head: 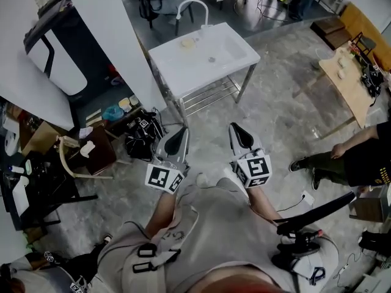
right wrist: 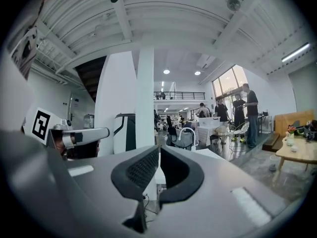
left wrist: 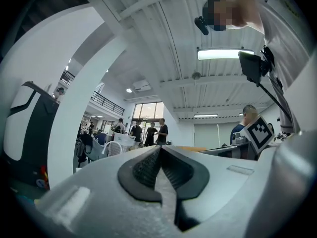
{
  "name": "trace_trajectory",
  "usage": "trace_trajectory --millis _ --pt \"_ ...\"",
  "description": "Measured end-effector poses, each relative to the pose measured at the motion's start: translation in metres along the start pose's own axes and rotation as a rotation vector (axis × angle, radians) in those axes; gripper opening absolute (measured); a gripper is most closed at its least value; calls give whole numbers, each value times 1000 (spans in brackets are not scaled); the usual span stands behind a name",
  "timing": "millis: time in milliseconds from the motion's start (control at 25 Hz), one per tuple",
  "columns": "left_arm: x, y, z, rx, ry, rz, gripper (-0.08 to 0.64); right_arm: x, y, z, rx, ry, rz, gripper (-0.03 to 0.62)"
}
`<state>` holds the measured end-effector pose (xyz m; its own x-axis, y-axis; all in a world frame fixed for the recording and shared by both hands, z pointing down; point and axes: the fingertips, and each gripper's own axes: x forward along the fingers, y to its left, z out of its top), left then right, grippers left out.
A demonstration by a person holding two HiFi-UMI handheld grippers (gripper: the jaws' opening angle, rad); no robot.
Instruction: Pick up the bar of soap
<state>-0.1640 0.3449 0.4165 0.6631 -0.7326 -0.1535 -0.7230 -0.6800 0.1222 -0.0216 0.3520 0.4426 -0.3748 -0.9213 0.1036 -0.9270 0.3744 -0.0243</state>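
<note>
step in hand: approach, nothing grasped yet. bar of soap [head: 187, 43] lies on the flat top of the white sink stand [head: 245, 57], at the basin's 10 o'clock corner, just beside the base of the faucet [head: 191, 1]. from the grippers it sits at 12 o'clock, well apart.

to do this well i'd close the gap first, then bring one gripper over the counter. spread its jaws wider than the bar before lowering and come in across the soap's short side. soap is likely slick, so squeeze centred and low, and keep clear of the faucet neck.

left gripper [head: 178, 133] is clenched, pads tip to tip, nothing between them. right gripper [head: 239, 130] is also closed at the tips and empty, pointed toward the sink. neither touches anything. soap is too small to make out in either gripper view.
</note>
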Motion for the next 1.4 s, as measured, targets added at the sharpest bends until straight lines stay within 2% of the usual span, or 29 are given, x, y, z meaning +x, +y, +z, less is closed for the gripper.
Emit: trace_trajectory --millis 200,360,760,1080,1400 --pt "5 -4 -12 -49 22 -16 -6 8 -3 -3 -9 17 -12 9" --pt "13 -6 -12 -52 18 -27 -7 23 -16 -3 -4 18 -20 9" --pt "55 37 -12 -54 16 31 -7 75 -42 8 -6 16 8 9" --pt "134 61 -28 -44 36 25 -8 128 -102 14 -19 -7 36 9" --pt "240 88 -30 -15 23 36 -6 205 -177 28 -21 -43 128 -2"
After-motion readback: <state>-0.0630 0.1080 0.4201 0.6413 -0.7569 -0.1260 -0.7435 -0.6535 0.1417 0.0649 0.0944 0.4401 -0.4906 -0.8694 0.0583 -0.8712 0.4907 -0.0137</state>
